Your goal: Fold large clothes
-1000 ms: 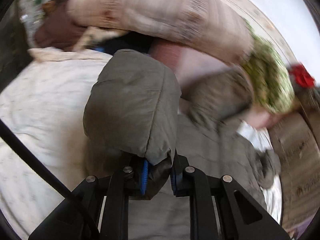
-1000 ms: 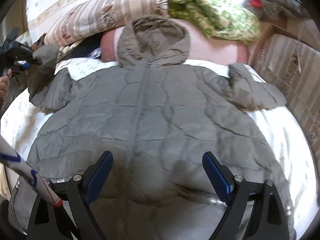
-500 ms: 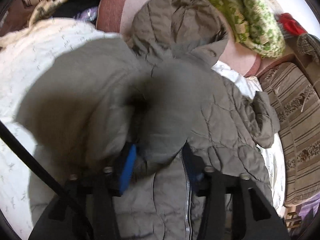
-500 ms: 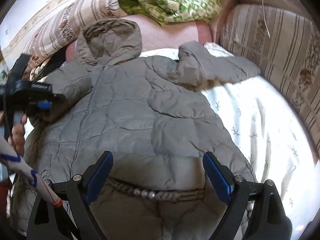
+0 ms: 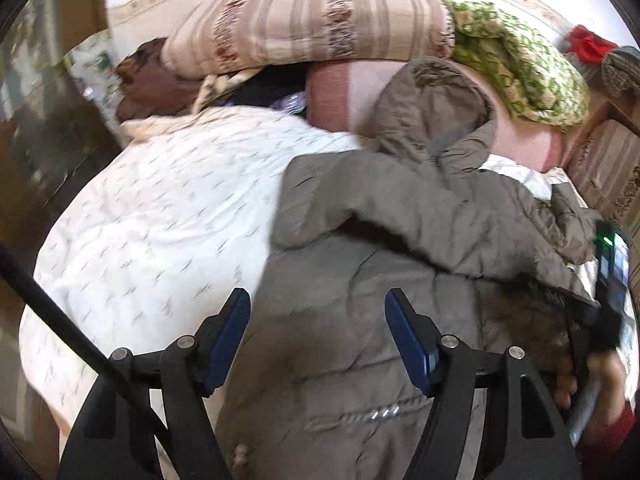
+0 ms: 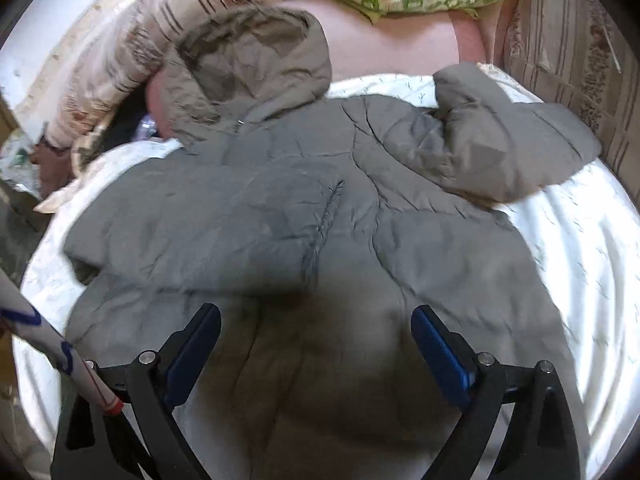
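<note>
Left wrist view: left tool [image 5: 316, 334] has just been opening, blue pads [image 5: 410, 340] apart and clear of cloth, hovering above the grey-brown hooded puffer jacket [image 5: 400, 216]. Jacket lies front-up on the white patterned bed cover [image 5: 160, 220], hood [image 6: 248, 64] toward the striped pillow [image 5: 312, 24] and green blanket [image 5: 520, 64]. One sleeve [image 6: 208, 224] lies folded across the chest; the other sleeve [image 6: 508, 148] lies out to the side, bent. Right tool [image 6: 316, 354] gapes wide over the lower jacket, nothing between its pads.
</note>
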Tool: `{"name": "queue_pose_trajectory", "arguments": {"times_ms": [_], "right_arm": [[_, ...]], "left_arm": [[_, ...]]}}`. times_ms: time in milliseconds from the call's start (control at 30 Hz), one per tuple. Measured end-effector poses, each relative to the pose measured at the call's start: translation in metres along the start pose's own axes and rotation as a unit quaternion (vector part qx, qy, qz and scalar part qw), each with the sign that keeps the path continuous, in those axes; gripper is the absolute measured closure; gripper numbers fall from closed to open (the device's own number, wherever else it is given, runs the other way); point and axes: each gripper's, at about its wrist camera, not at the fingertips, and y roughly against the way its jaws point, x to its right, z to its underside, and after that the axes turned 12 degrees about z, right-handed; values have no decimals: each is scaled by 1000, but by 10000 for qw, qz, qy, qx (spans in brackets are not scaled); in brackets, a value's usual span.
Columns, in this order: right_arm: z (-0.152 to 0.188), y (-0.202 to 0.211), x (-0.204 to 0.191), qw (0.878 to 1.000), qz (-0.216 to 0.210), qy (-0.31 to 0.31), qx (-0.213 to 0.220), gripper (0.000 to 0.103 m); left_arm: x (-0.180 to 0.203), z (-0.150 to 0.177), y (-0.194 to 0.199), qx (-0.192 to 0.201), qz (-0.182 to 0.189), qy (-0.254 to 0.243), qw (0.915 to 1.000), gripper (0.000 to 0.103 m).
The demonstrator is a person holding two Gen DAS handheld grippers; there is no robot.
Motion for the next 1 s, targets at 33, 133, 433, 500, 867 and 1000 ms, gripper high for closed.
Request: {"name": "queue_pose_trajectory", "arguments": {"times_ms": [33,133,433,500,867,1000], "right_arm": [[-3,-9,-3,9999,84,3,-82,5],[-14,-32,-7,9994,55,-178,-298,5],[-57,-27,-10,9989,-274,56,-388,81],[-65,-25,2,9996,-11,-26,-292,84],[-65,-70,36,9957,671,-248,-593,83],[-67,-48,46,9981,293,-342,-410,78]], "left_arm": [[-5,3,2,-17,-32,67,10000,34],[-13,11,6,-20,-115,189,9998,34],[-5,21,7,-73,-150,172,9997,34],[0,21,8,-58,-179,103,9998,34],[31,29,22,-112,-86,-165,9998,34],[49,29,40,32,-23,-346,9994,34]]}}
